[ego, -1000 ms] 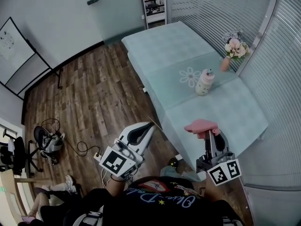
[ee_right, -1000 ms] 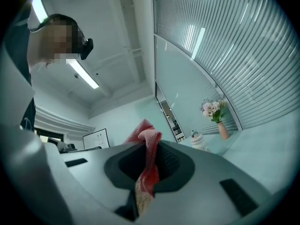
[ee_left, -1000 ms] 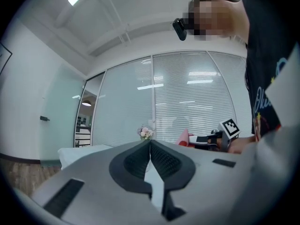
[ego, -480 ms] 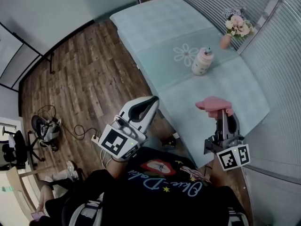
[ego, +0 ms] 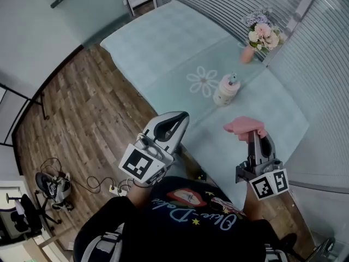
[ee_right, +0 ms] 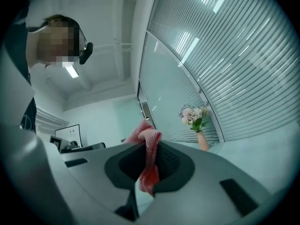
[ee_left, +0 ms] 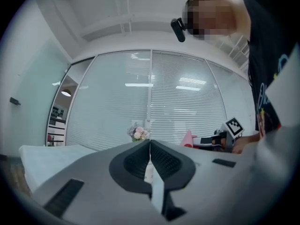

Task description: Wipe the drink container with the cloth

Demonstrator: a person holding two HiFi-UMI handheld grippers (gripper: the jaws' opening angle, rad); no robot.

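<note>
The cloth is seen to be a coarse, nubbly pink knit, matt throughout, held between dark ribbed pads set in the smooth, matt grey plastic of the right gripper; the same plastic is shown on the left gripper. The drink container appears as smooth pale plastic with a slight sheen, and the table is laid with a matt, faintly checked pale-green covering. The floor is made up of low-sheen wood-grain planks.
</note>
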